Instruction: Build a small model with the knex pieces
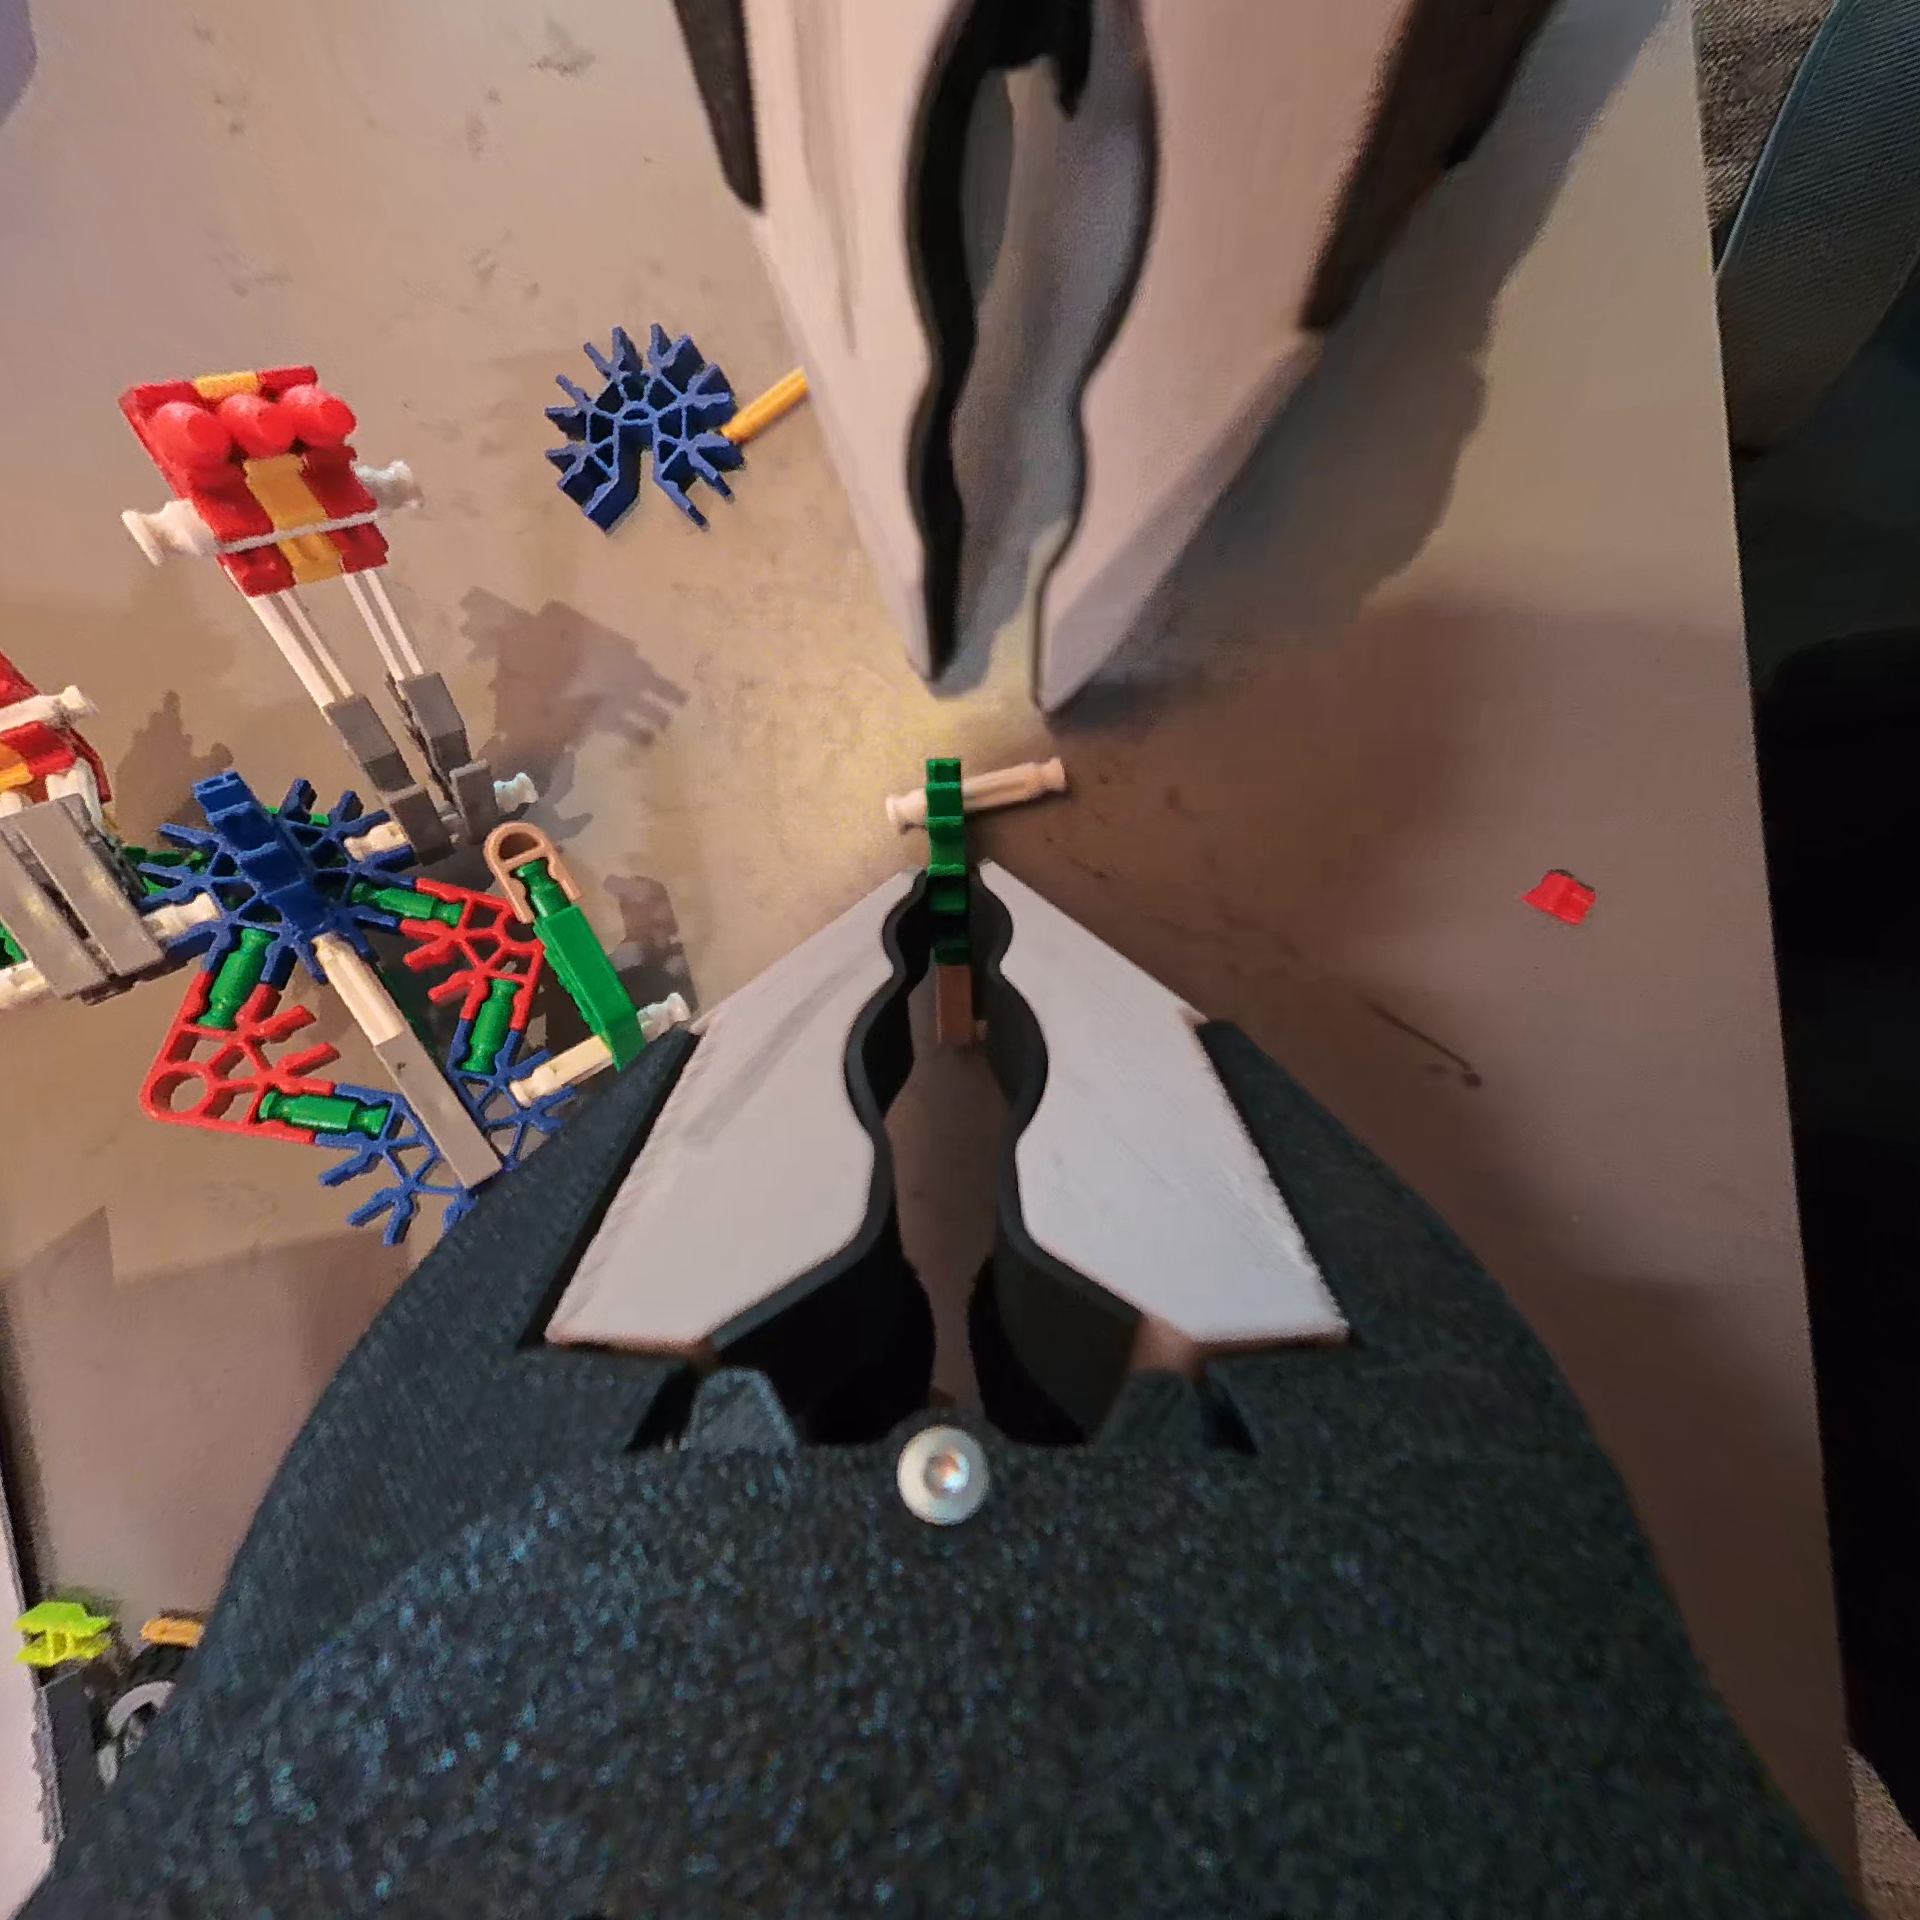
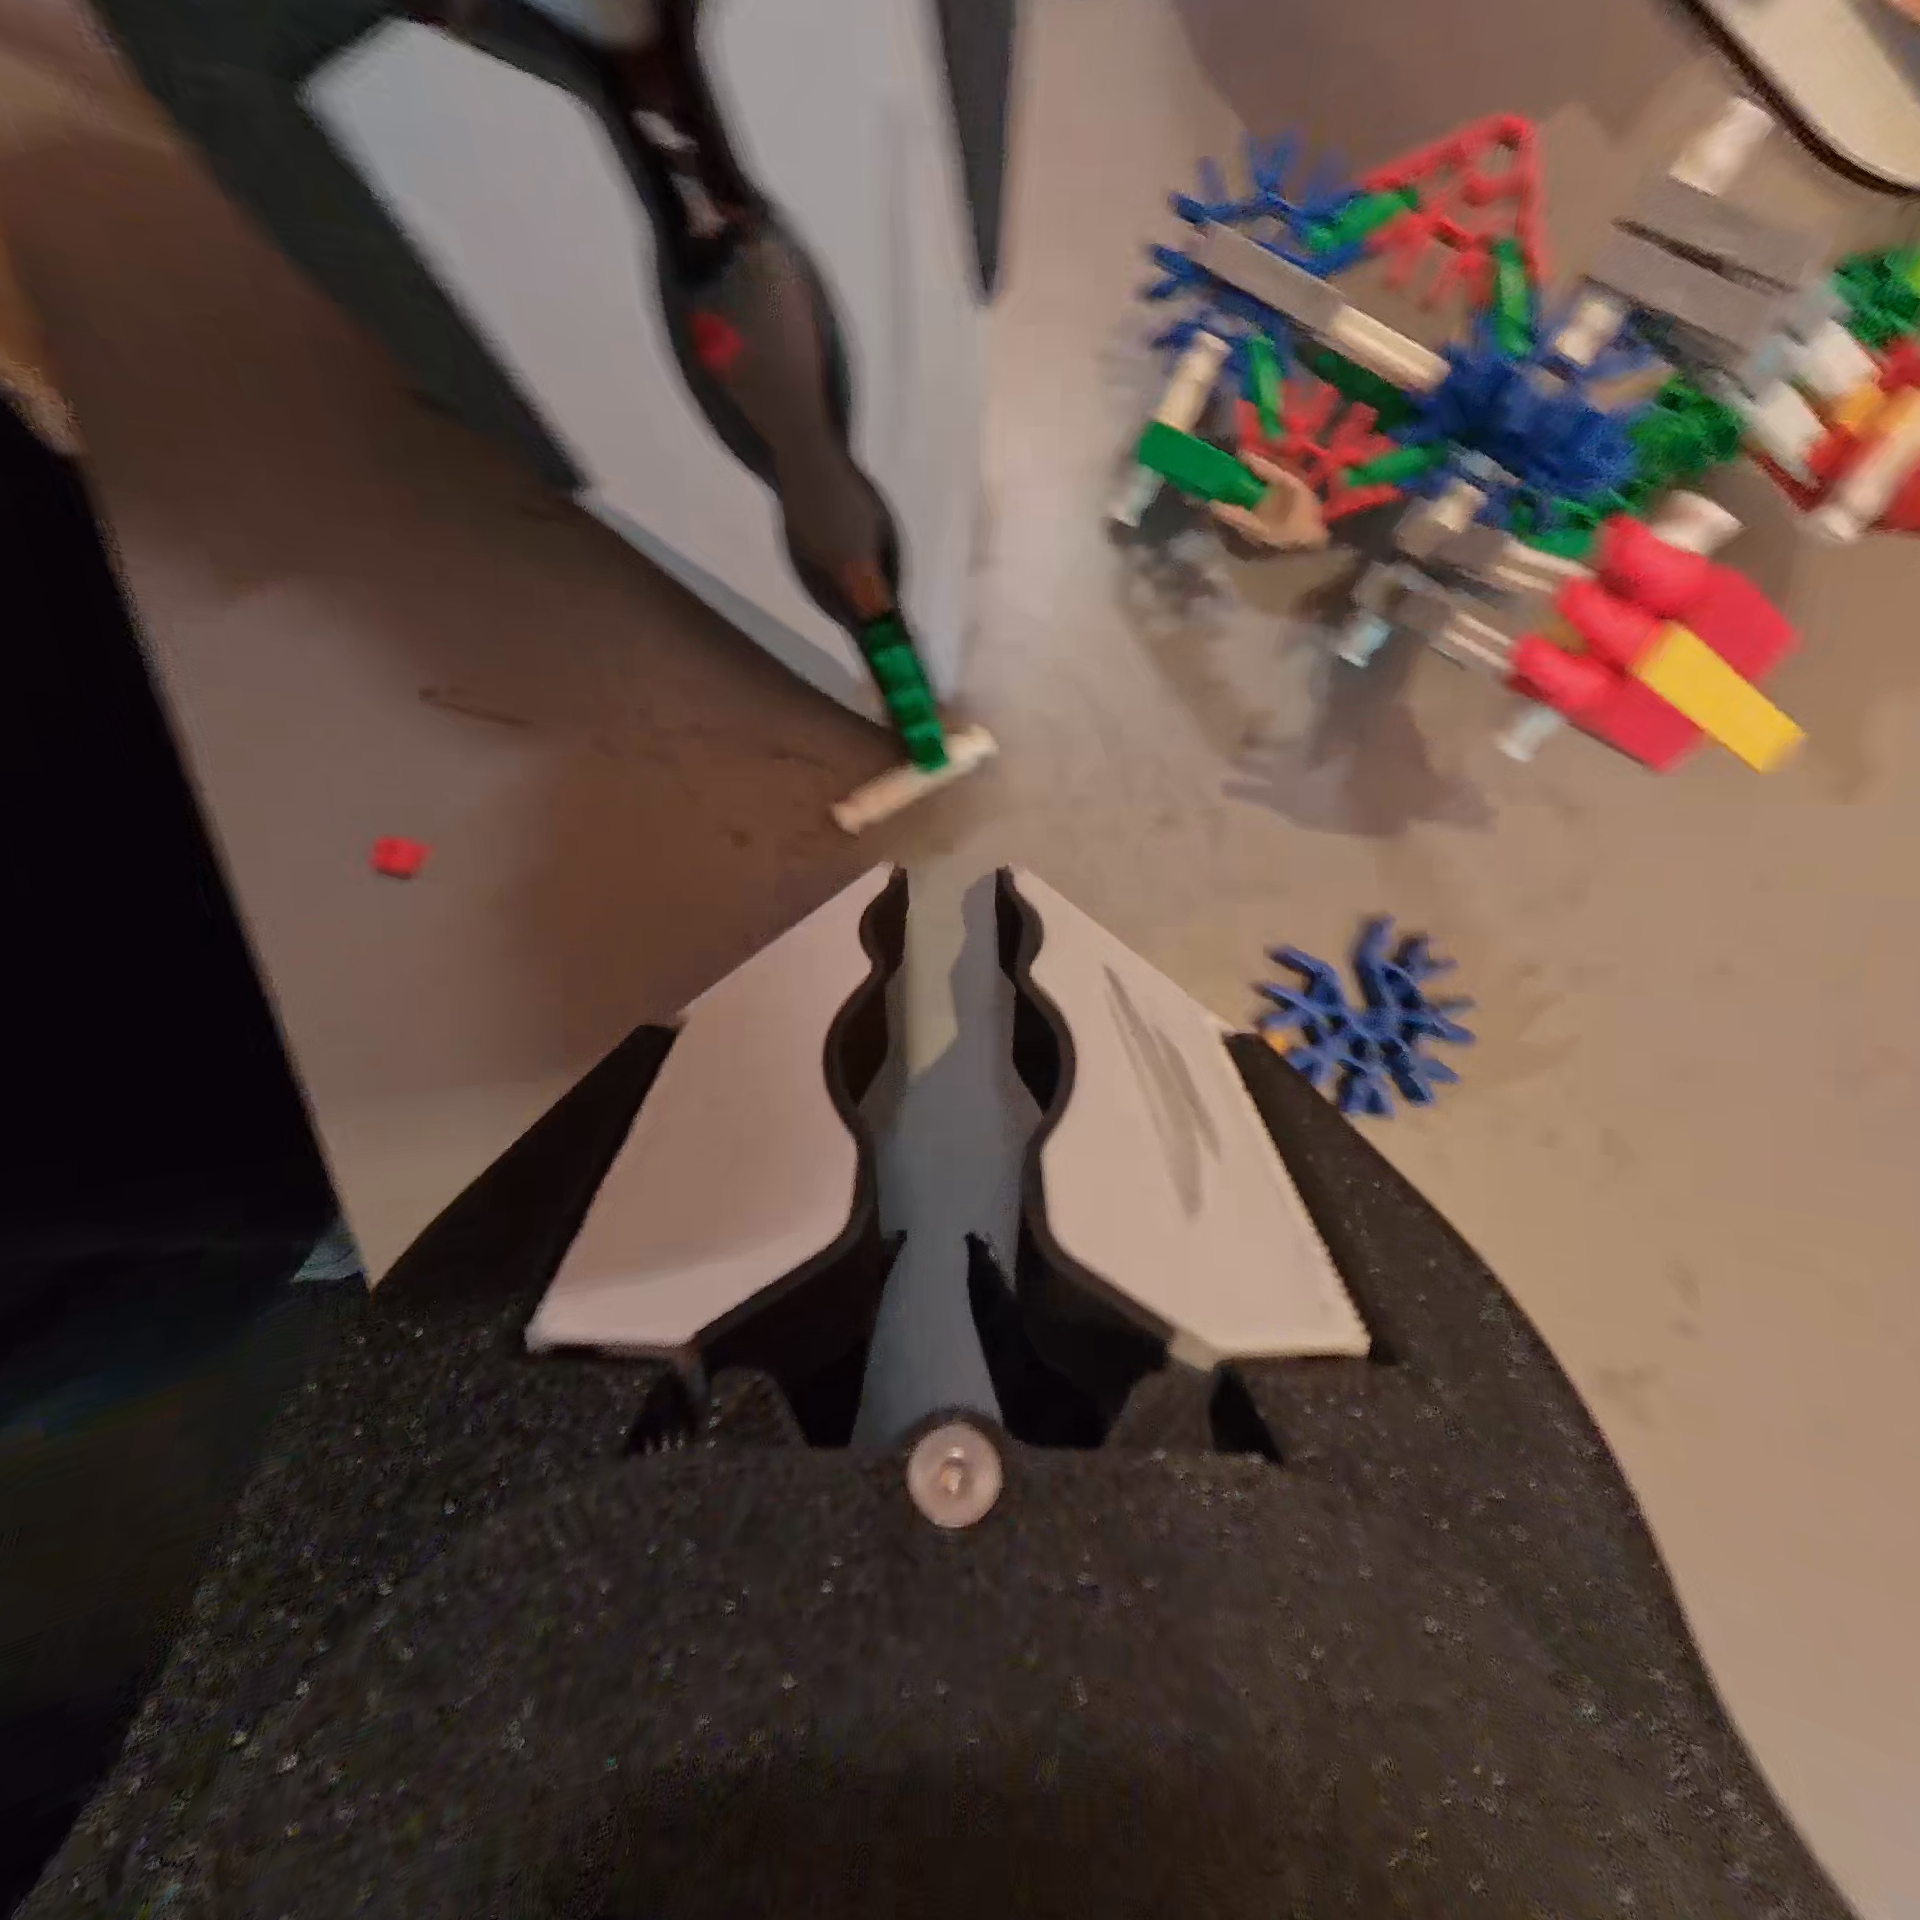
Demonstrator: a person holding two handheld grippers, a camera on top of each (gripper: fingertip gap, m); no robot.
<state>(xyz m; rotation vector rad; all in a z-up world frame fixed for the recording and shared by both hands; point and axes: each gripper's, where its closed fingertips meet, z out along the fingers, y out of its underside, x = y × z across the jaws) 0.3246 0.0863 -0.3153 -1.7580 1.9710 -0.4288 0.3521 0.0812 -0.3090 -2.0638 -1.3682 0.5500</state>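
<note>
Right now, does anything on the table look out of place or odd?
A small red piece lies alone on the table, far from the colourful toy build. A loose blue connector also lies apart. Nothing looks spilled or broken.

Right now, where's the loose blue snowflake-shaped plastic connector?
The loose blue snowflake-shaped plastic connector lies flat on the tan tabletop, apart from the multicoloured rod-and-connector model. In the right wrist view it sits just right of the right gripper.

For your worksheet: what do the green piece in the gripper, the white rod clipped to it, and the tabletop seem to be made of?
Green connector, pinched in the left hand-held gripper: likely moulded plastic, uniform colour, crisp notches, slight sheen. White rod: apparently the same plastic, smooth with ridged ends. Tabletop: a matt beige sheet, scuffed and marked; possibly laminate or board, uncertain.
</note>
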